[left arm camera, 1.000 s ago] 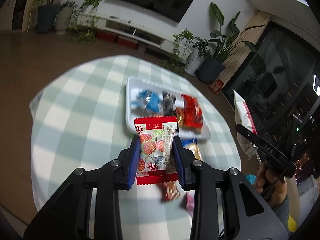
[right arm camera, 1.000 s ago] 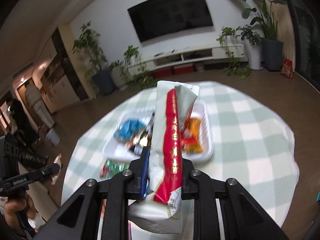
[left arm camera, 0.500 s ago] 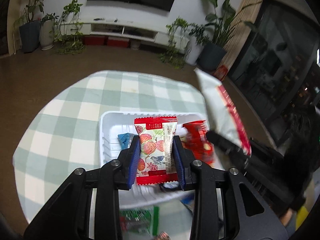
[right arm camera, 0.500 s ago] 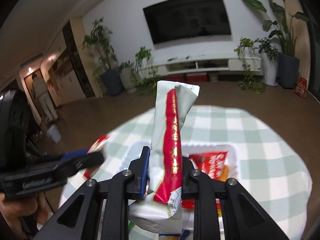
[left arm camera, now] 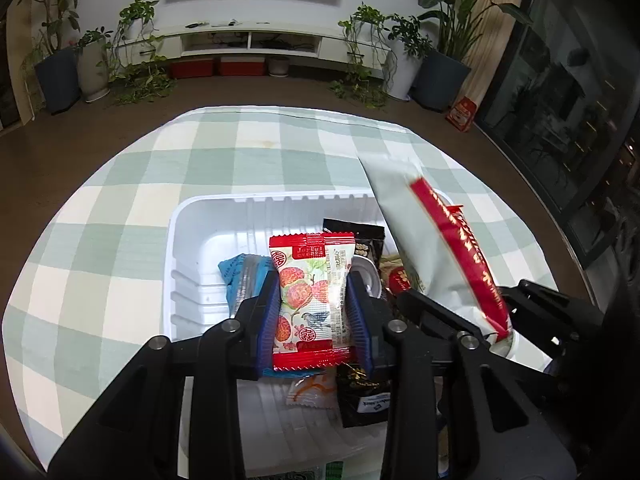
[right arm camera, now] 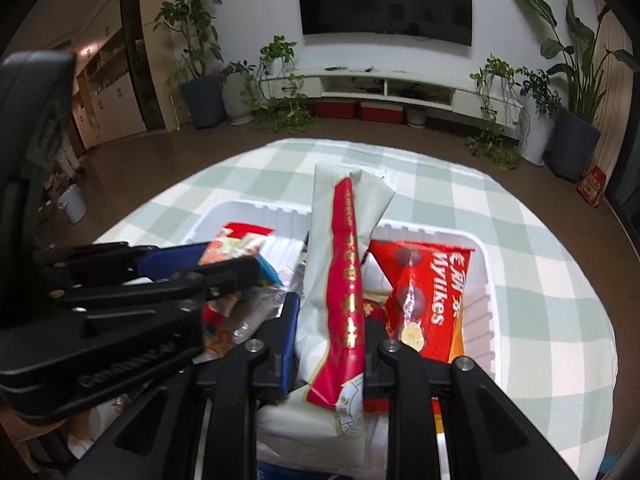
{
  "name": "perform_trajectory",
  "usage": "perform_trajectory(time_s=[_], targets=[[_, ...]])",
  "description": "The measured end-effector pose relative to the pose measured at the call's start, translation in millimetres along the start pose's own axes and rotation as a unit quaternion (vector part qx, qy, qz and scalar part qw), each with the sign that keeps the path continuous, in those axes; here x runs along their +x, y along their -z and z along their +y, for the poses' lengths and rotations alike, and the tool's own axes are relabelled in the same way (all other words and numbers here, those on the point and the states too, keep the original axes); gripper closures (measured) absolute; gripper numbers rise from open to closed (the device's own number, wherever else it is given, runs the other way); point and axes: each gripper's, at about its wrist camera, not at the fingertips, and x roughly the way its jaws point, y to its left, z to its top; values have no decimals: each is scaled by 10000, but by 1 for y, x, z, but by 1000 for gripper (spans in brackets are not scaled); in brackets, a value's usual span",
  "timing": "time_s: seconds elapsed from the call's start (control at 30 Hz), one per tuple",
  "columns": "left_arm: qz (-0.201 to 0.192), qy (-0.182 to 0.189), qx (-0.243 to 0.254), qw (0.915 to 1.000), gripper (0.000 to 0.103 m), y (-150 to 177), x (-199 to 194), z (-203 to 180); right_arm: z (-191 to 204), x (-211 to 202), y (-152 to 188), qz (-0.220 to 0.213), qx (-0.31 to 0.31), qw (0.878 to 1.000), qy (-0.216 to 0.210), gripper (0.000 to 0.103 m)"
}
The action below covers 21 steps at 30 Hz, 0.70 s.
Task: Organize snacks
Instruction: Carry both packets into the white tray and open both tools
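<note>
Tray (left arm camera: 188, 216): white ribbed plastic, on checked tablecloth (left arm camera: 100, 208) toward near edge of round tabletop; collecting bin for loose snacks, several packets already inside.
Left gripper (left arm camera: 314, 312): clenched on red-edged packet with fruit print (left arm camera: 312, 292), blue pads pressing both long sides; packet upright, hanging over middle of tray, above blue packet (left arm camera: 240, 276) and black packet (left arm camera: 360, 396); judged poised for dropping in.
Right gripper (right arm camera: 330, 344): clamped shut on tall white bag with red stripe (right arm camera: 340, 280), pinched low so top stands free; bag over right half of tray, near far wall; judged next for laying down inside.
Grip choice: both items pinched across narrow width, likely for clean release without crushing contents.
Contents, left-wrist view only: blue packet at tray's left side, black packet and small orange-and-white sweet (left arm camera: 310, 390) toward near wall, white round object (left arm camera: 366, 276) behind the fruit packet; green wrapper outside near wall, at picture's bottom edge.
Contents, right-wrist view only: red Mylikes bag (right arm camera: 424, 292) flat against tray's right wall, hidden in other view behind white bag.
Cross-view: each camera catches other gripper from the side; the two sit just beside each other over tray; contact between them not discernible.
Risk: crowded tray; tall bag may lean on or cover smaller packets.
</note>
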Motion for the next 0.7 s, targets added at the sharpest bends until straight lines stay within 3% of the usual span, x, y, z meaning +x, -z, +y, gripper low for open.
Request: perform_trajectory(time_s=[0.27,0.3,0.37,0.43,0.57,0.7], targets=[[-5,-60,20,10000,70,0,0,0,2,6,6,90,-34,10000,-4,78],[-2,-86,16,10000,68,-1,1,0,2,6,6,96,-36,9999,-7,78],[-16,-84,30,10000,49,-1,0,-1,3,8,6,132,-32,9999,16,78],[-46,-149,67,9999,37,-1,-1,-3,2,9,6,152,-2,9999,21,76],[-45,-187,73,9998,34,-2,-3,-4,2,8,6,128,6,9999,61,75],[-129,-139,-5,9998,29,-2,-15,-3,4,3,5,43,-86,9999,108,57]])
